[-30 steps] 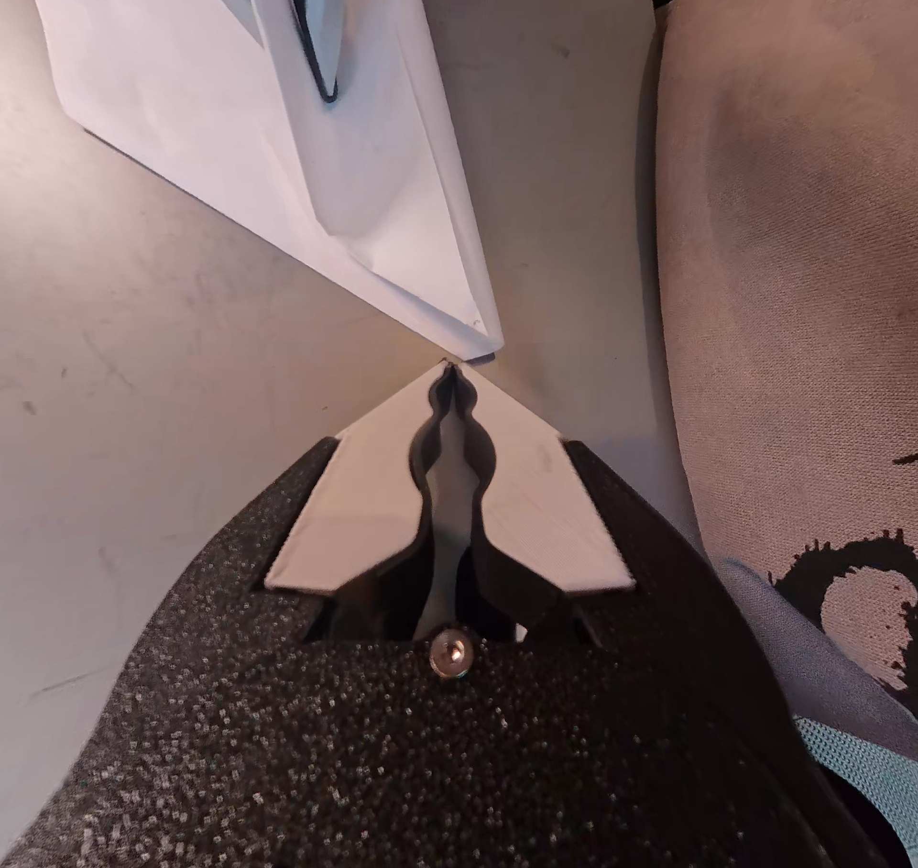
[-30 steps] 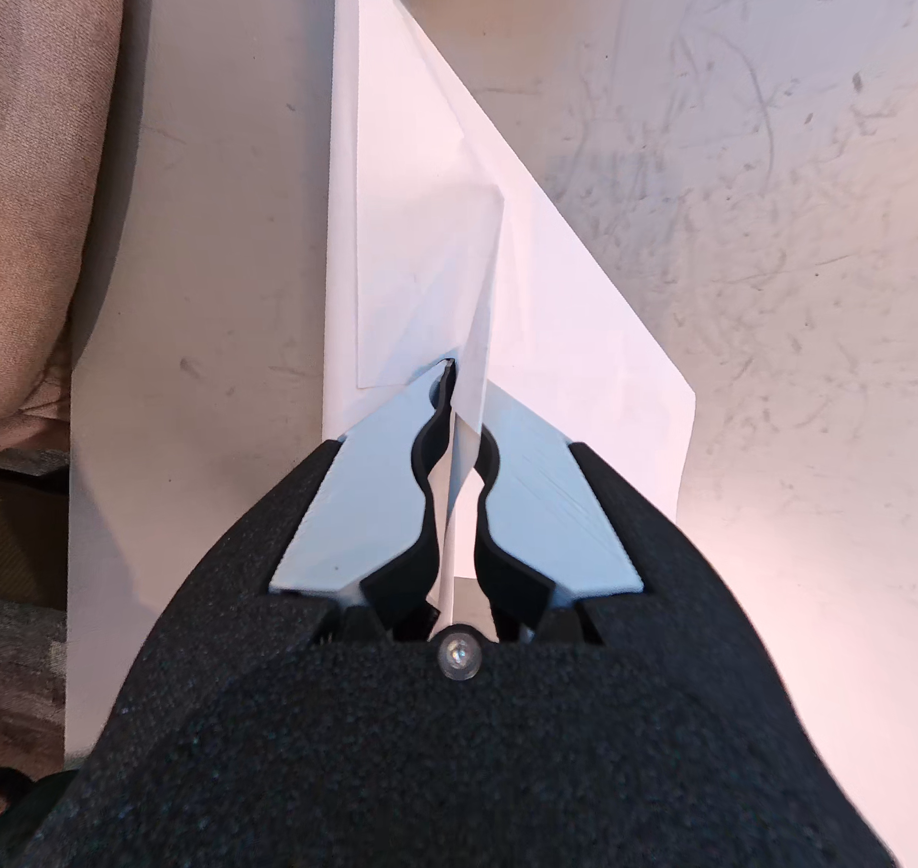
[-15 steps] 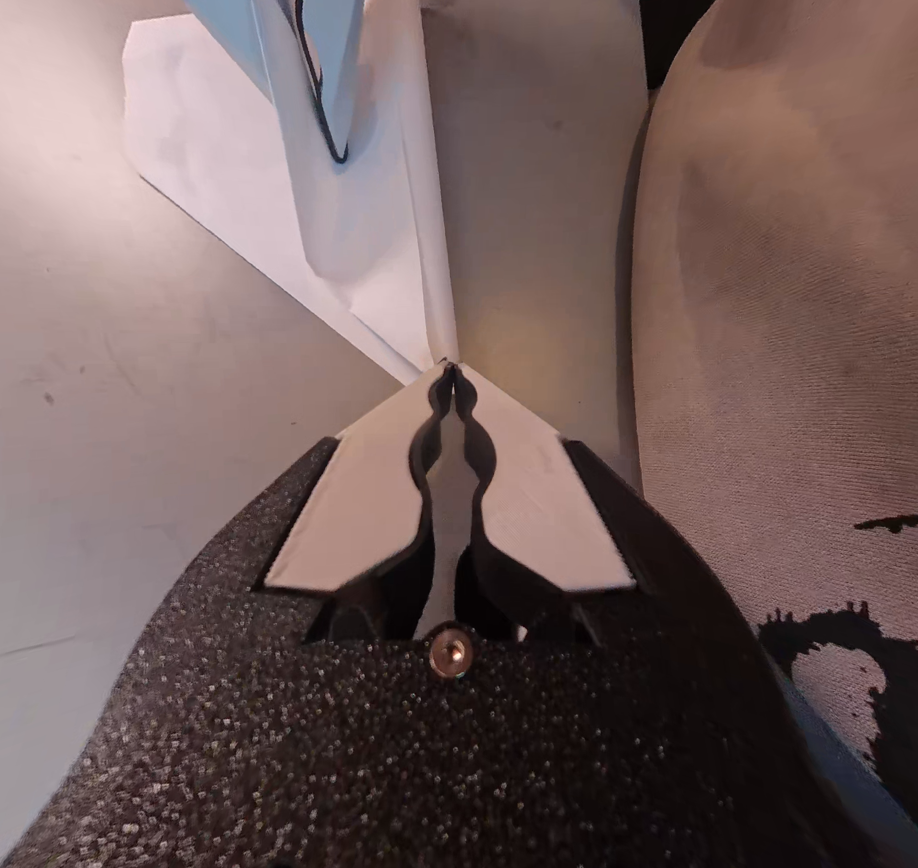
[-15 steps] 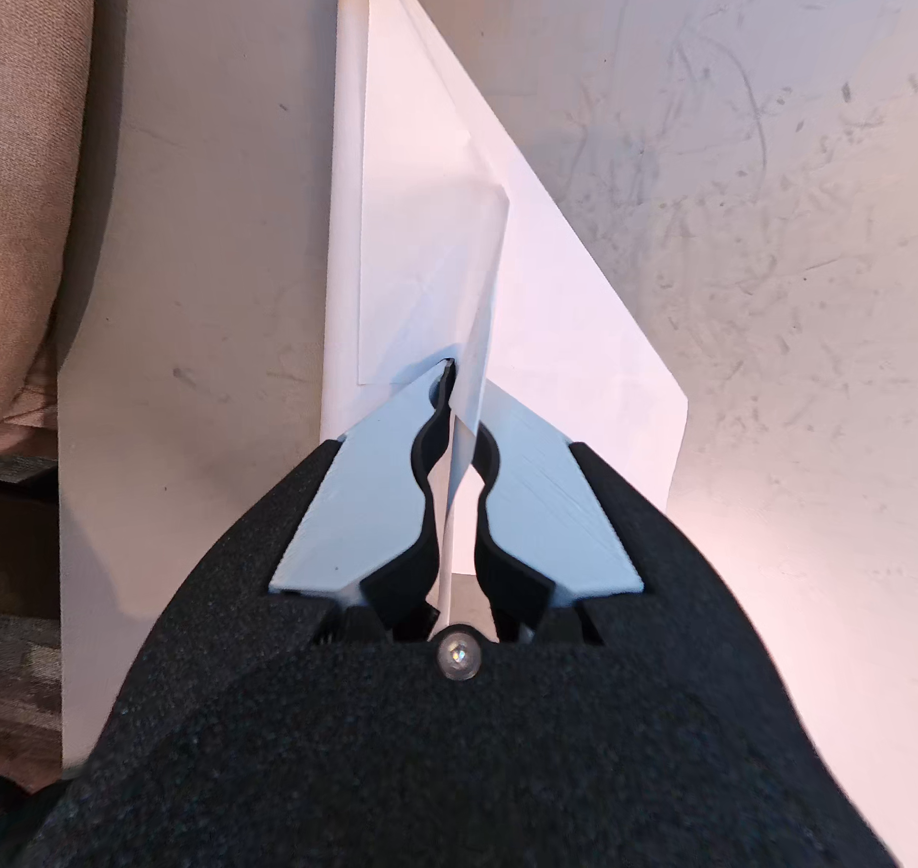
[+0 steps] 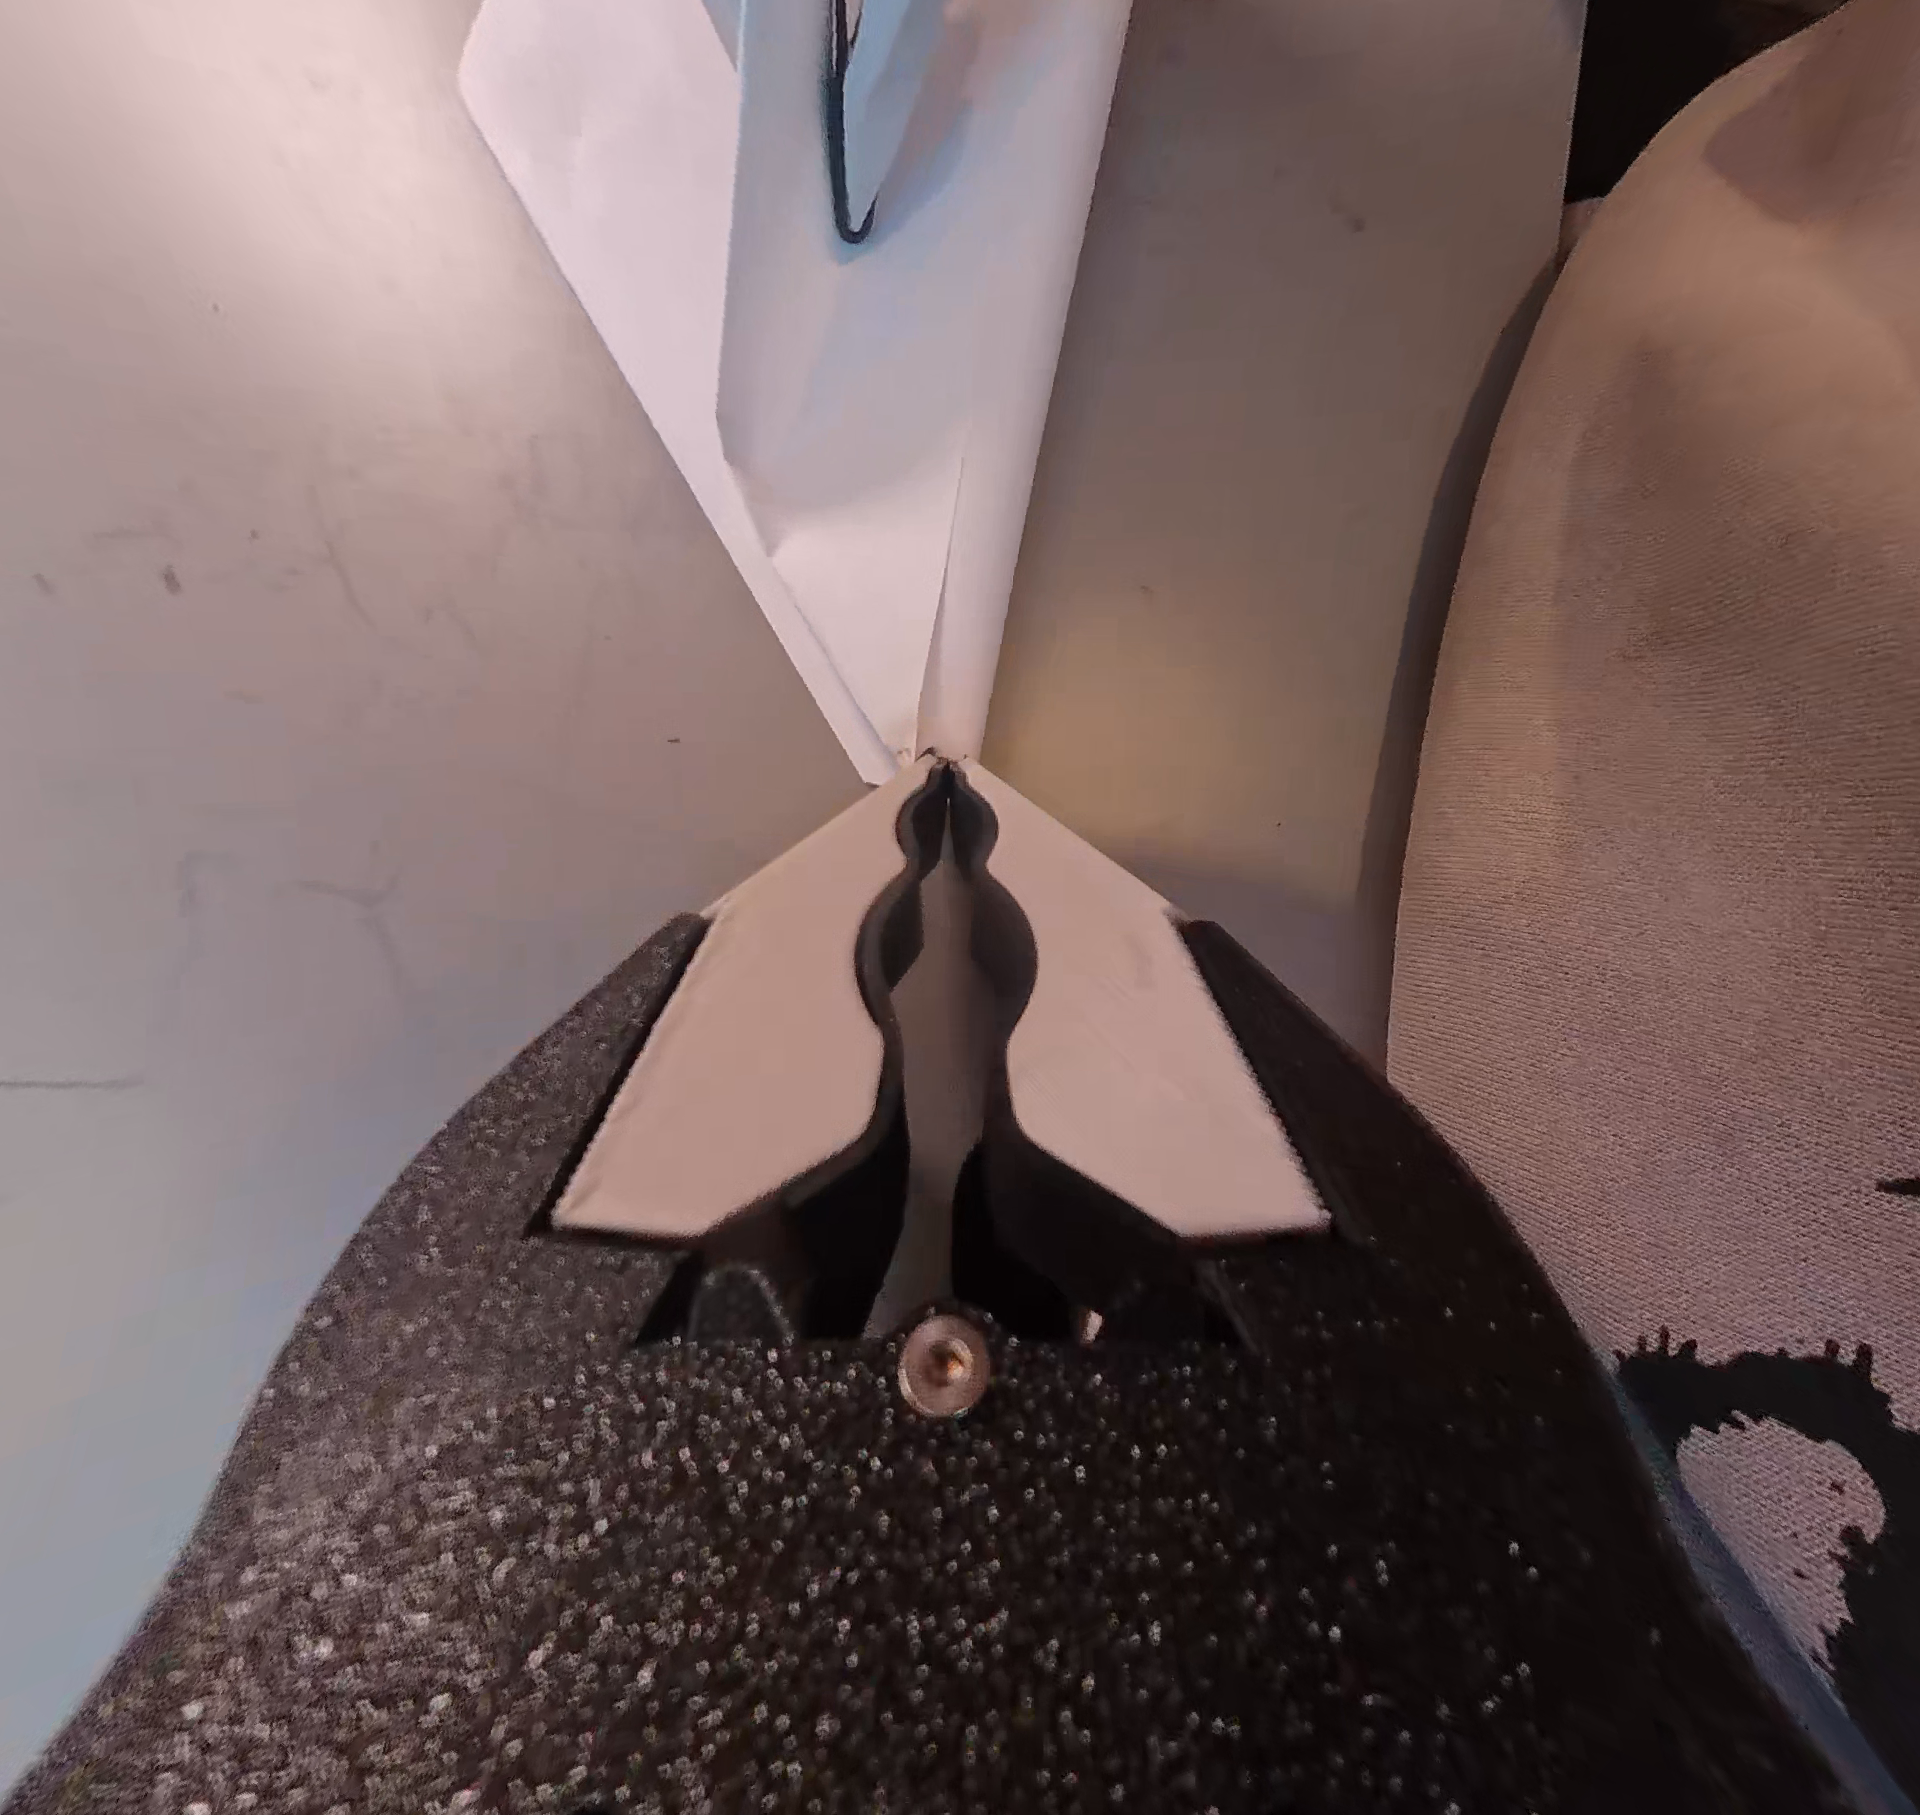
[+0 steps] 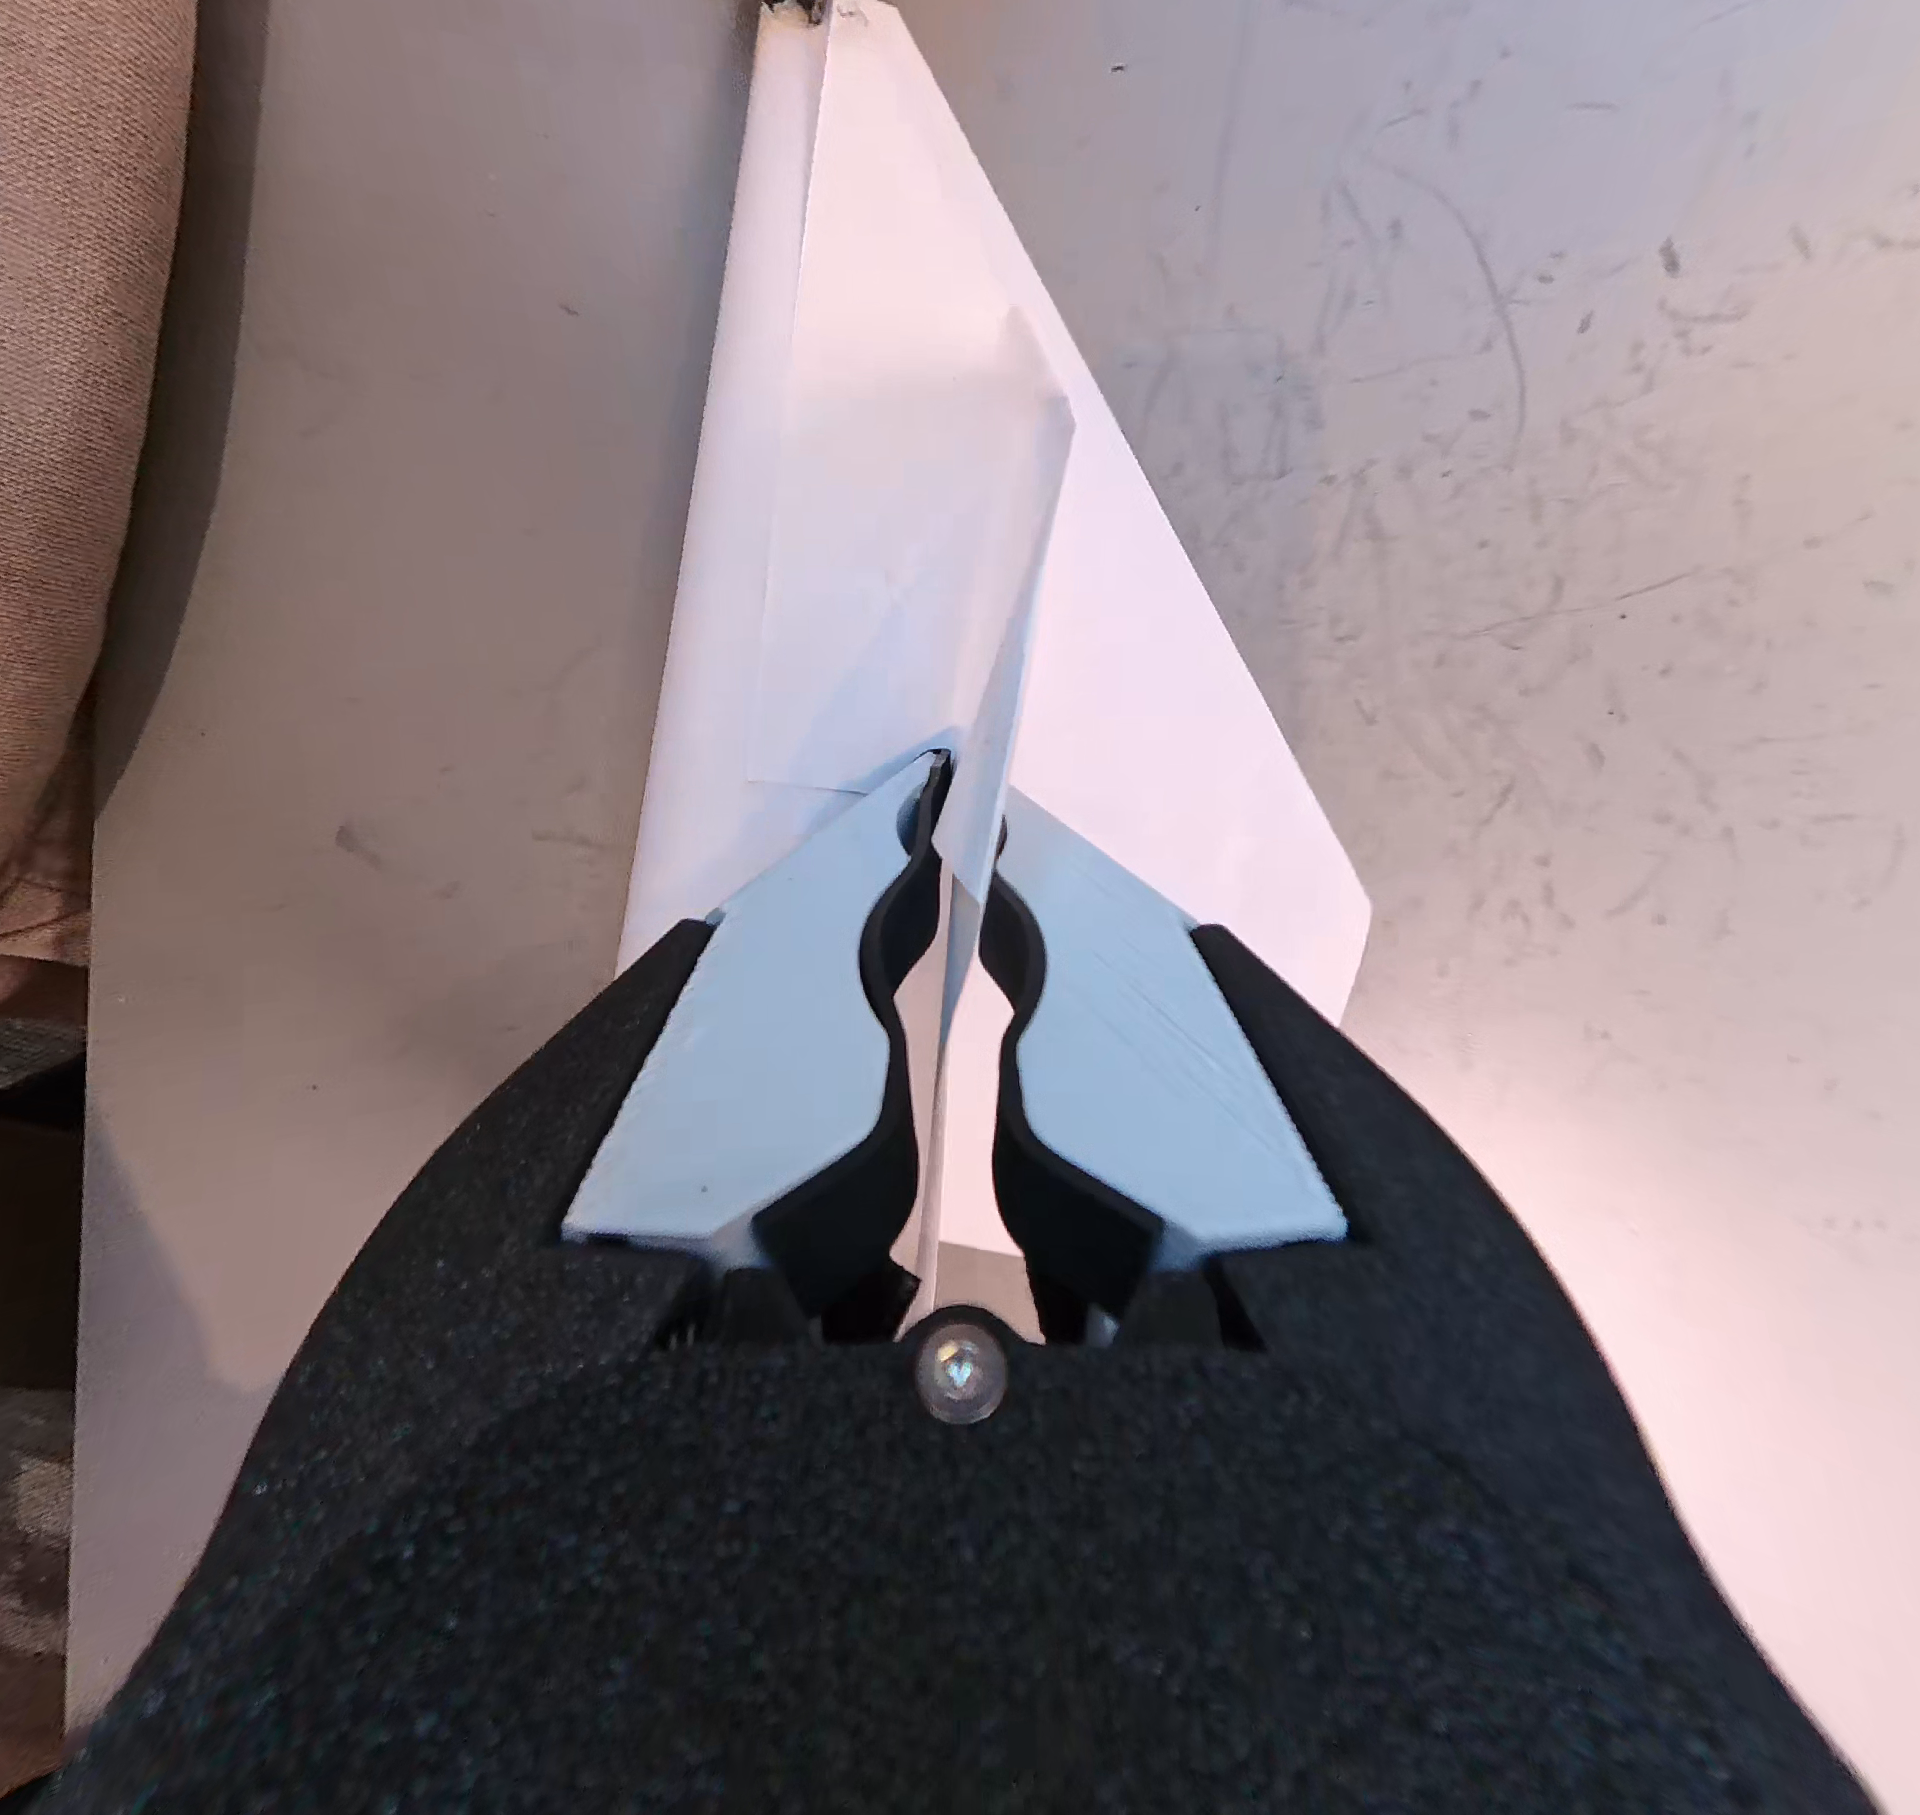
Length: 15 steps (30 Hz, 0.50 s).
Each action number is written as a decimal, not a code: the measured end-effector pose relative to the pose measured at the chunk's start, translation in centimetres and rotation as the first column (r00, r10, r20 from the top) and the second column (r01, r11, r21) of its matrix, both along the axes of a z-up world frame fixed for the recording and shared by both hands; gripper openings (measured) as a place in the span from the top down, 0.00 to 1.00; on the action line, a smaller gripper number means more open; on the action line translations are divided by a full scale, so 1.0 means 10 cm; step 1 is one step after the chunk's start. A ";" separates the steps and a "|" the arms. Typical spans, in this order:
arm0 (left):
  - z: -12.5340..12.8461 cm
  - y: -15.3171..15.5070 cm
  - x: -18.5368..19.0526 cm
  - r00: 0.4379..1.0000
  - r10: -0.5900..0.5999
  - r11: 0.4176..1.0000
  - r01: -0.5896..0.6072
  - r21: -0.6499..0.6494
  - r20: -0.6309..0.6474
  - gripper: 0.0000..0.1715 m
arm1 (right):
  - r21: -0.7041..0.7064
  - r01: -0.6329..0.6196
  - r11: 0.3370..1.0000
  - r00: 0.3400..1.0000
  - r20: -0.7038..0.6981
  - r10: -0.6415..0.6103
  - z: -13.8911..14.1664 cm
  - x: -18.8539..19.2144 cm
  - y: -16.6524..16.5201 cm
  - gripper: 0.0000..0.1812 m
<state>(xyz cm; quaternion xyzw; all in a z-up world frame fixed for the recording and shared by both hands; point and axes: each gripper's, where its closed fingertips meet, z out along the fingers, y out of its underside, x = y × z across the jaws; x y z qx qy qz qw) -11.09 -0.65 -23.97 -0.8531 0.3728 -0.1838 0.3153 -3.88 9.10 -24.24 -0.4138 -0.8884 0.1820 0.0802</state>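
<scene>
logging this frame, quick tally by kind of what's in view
paper: 1, folded, white, pinched at opposite ends by both tongs
tongs: 2, left and right, both shut on the paper
table: 1, scuffed, pale
cloth: 1, beige with a black print, at the table's edge
total: 5

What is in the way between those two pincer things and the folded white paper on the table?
Nothing visible. The right gripper is already shut on a raised flap of the folded paper. The left gripper has its closed tips at the paper's pointed corner; whether it pinches the corner cannot be told.
</scene>
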 end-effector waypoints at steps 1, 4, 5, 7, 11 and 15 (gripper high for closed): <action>0.00 0.01 -0.02 1.000 0.018 1.000 -0.018 -0.004 0.002 1.00 | 0.001 0.002 1.000 1.000 -0.002 -0.002 0.00 -0.01 0.00 1.00; 0.00 0.05 -0.05 0.998 0.062 0.998 -0.061 -0.016 0.015 1.00 | -0.001 0.014 1.000 1.000 -0.010 -0.014 0.01 -0.03 0.02 1.00; 0.00 0.06 -0.07 0.997 0.073 0.997 -0.073 -0.019 0.017 1.00 | -0.007 0.019 1.000 1.000 -0.012 -0.019 0.01 -0.03 0.02 1.00; 0.00 0.08 -0.09 0.995 0.094 0.995 -0.094 -0.026 0.018 1.00 | -0.013 0.036 0.999 0.999 -0.025 -0.036 0.01 -0.06 0.04 1.00; 0.00 0.12 -0.12 0.992 0.126 0.992 -0.125 -0.029 0.022 1.00 | -0.021 0.043 0.999 0.999 -0.023 -0.043 0.00 -0.06 0.04 1.00; 0.01 0.18 -0.16 0.987 0.160 0.987 -0.159 -0.014 0.014 1.00 | -0.025 0.049 0.998 0.998 -0.024 -0.050 0.00 -0.06 0.05 1.00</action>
